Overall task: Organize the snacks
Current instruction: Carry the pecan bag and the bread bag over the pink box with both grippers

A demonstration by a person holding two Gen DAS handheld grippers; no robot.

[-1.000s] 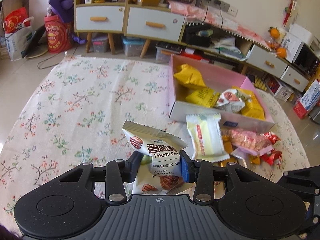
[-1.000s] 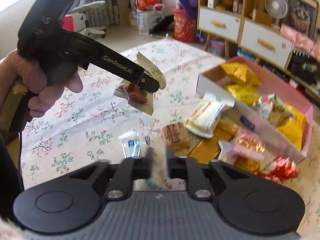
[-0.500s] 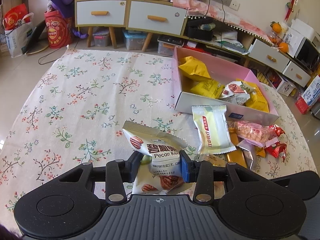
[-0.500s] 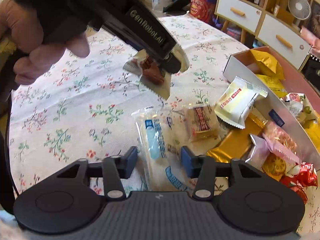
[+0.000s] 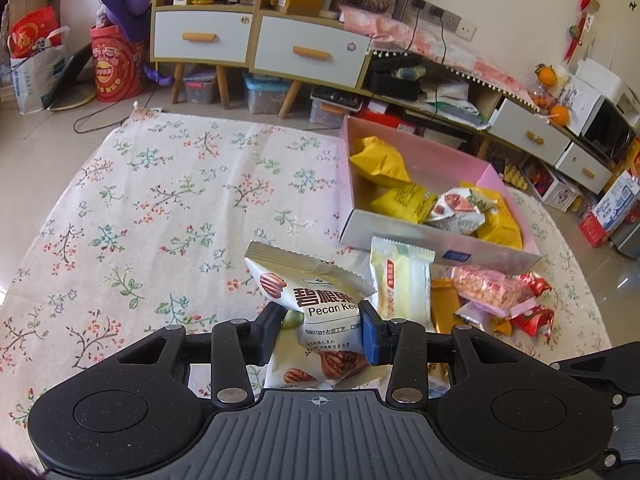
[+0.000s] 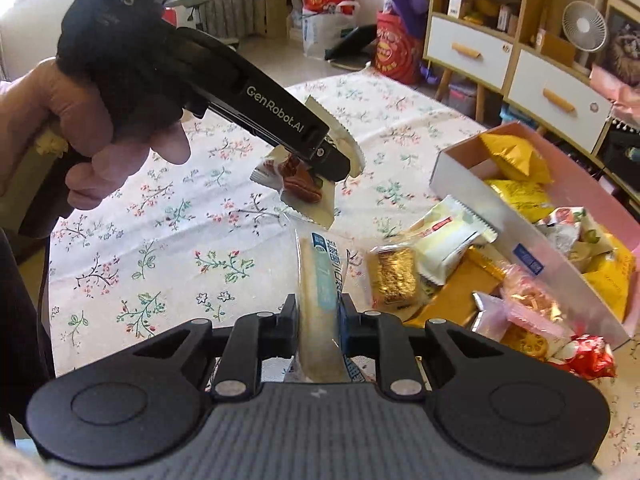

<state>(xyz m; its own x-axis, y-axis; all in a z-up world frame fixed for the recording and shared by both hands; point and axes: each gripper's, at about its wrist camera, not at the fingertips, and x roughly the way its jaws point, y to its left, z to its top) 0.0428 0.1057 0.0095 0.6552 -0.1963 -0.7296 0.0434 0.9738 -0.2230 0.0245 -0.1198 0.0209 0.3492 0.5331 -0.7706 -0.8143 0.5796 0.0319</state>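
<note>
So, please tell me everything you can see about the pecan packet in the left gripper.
The pecan packet is a white, puffed foil-look pouch with serrated end seals, pecan pictures, Chinese characters and "Pecan Ker...". The left gripper clamps it across the middle, tilted, lifted above the floral tablecloth. Only the two pads touch it.

The left gripper (image 5: 322, 332), gripped by a bare hand (image 6: 100, 128), angles downward with its jaws clamped on a pecan packet (image 5: 316, 312). Just beside it, the right gripper (image 6: 318, 322) tilts downward, jaws pinched tight on a clear wrapped bar (image 6: 322, 300).
</note>
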